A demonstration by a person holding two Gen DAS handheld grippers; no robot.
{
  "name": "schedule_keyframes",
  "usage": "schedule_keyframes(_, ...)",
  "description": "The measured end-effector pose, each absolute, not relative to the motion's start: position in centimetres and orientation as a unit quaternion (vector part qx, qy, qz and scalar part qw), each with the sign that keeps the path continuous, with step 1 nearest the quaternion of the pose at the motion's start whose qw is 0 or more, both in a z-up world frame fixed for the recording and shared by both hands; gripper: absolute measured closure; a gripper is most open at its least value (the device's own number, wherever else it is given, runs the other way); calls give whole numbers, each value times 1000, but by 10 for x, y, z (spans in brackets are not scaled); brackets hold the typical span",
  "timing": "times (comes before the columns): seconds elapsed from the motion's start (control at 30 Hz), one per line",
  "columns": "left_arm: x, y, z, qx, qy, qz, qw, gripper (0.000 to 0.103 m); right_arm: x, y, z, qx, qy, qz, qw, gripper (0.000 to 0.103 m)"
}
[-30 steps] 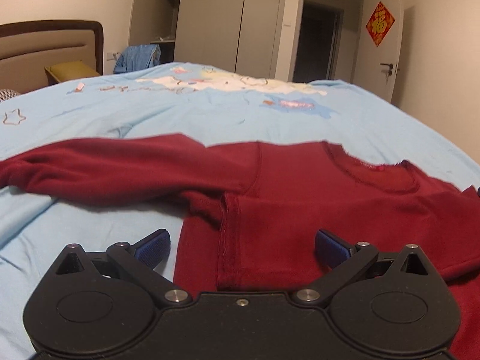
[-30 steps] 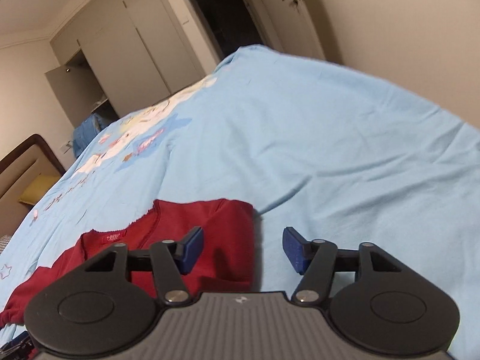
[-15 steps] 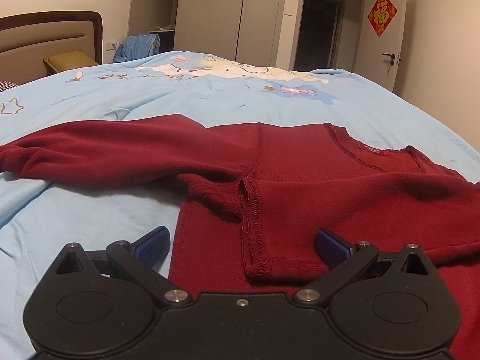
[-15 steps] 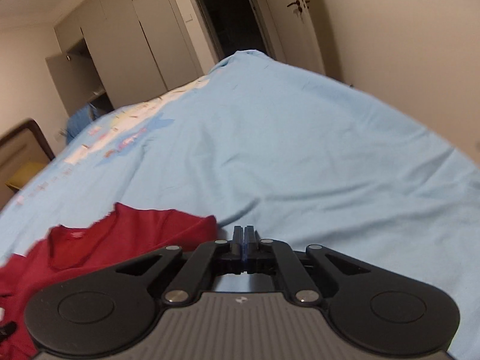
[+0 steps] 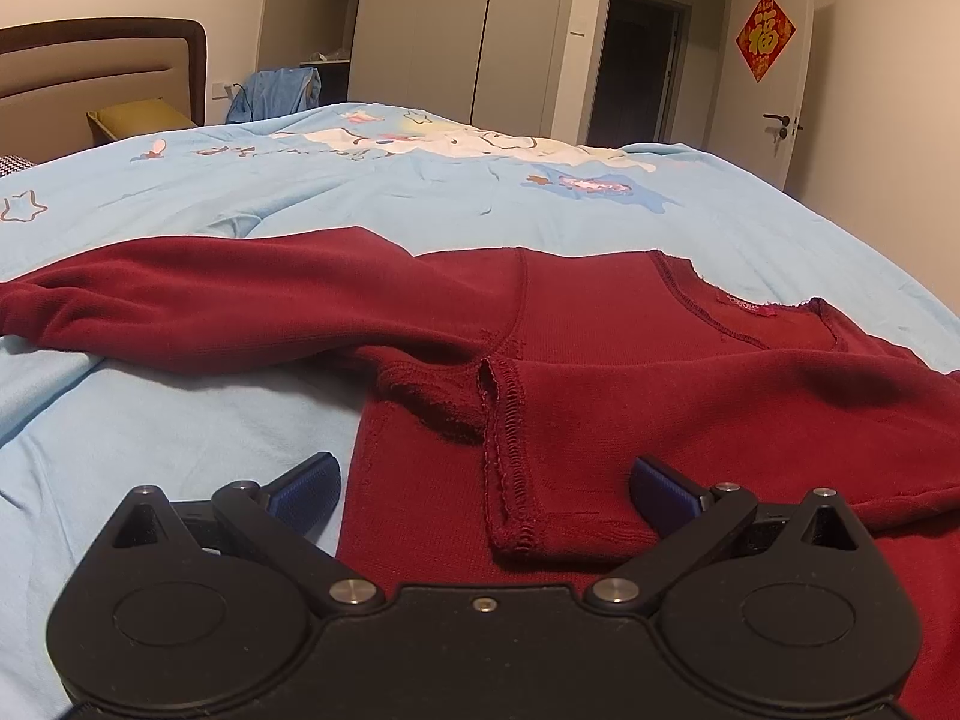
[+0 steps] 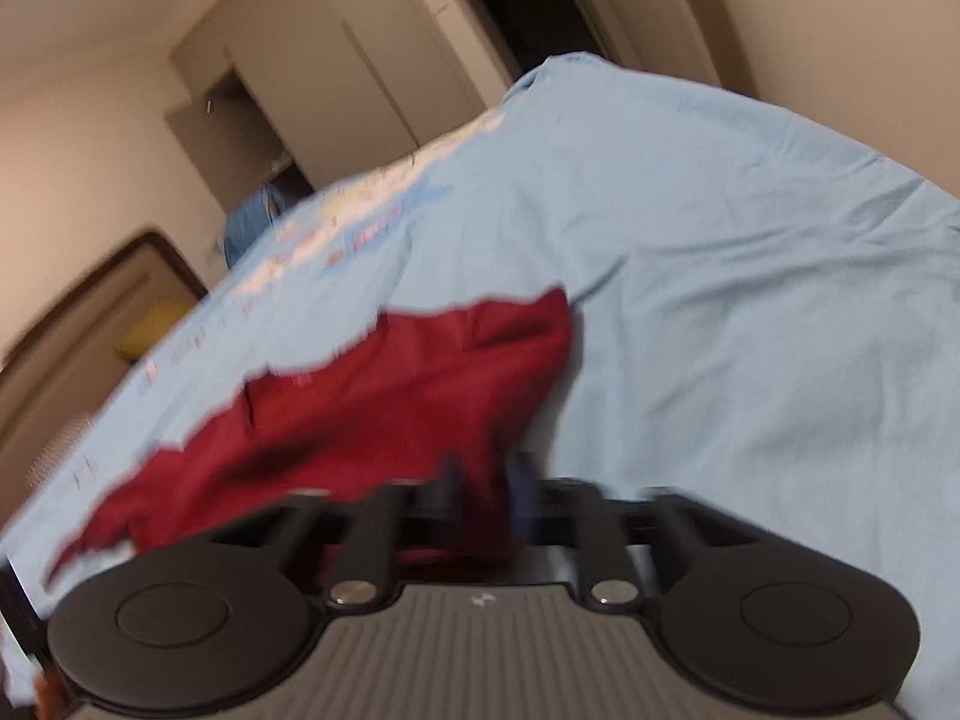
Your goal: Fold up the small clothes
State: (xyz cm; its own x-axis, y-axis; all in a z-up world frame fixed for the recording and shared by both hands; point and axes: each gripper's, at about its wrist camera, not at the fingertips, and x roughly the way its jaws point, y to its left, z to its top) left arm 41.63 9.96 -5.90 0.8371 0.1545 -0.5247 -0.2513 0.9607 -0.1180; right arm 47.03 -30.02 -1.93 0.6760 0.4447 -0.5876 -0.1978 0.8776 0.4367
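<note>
The right gripper (image 6: 483,483) has just clamped the red top (image 5: 600,348) on the bed (image 5: 180,420) and lifts its edge — fold starting; the left gripper (image 5: 483,483) hovers, jaws spread

It was a home bedroom. A bed (image 5: 420,198) with a light blue cover and padded headboard (image 5: 102,72) stood before tall wardrobes (image 5: 456,30). A door (image 5: 774,72) carried a red paper charm (image 5: 765,36).

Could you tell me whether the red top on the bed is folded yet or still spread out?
Partly folded: one sleeve lies across the red top, while the other sleeve stretches out over the bedsheet.
</note>
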Motion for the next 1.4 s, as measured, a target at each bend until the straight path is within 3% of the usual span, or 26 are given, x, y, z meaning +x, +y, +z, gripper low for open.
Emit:
schedule_keyframes(0.1,415,101,-59,-96,262,104,955,0,447,-290,-25,115,344,167,917,94)
schedule_keyframes(0.43,411,106,-59,-112,254,99,956,0,437,-301,-42,158,341,150,914,92)
schedule_keyframes(0.53,409,107,-59,-119,250,96,956,0,430,-303,-39,166,335,140,917,78)
schedule_keyframes(0.6,407,109,-59,-128,245,93,957,0,423,-301,-36,161,329,135,921,56)
schedule_keyframes(0.7,404,113,-59,-142,240,89,956,0,406,-296,-30,149,316,136,927,33)
schedule_keyframes(0.9,383,124,-50,-185,241,70,950,1,363,-268,-15,98,279,165,941,4)
schedule_keyframes(1.23,315,214,-24,-250,244,124,929,1,310,-197,-7,-22,216,276,936,0)
schedule_keyframes(1.4,289,282,-14,-269,222,187,918,1,302,-171,-26,-72,232,302,922,0)
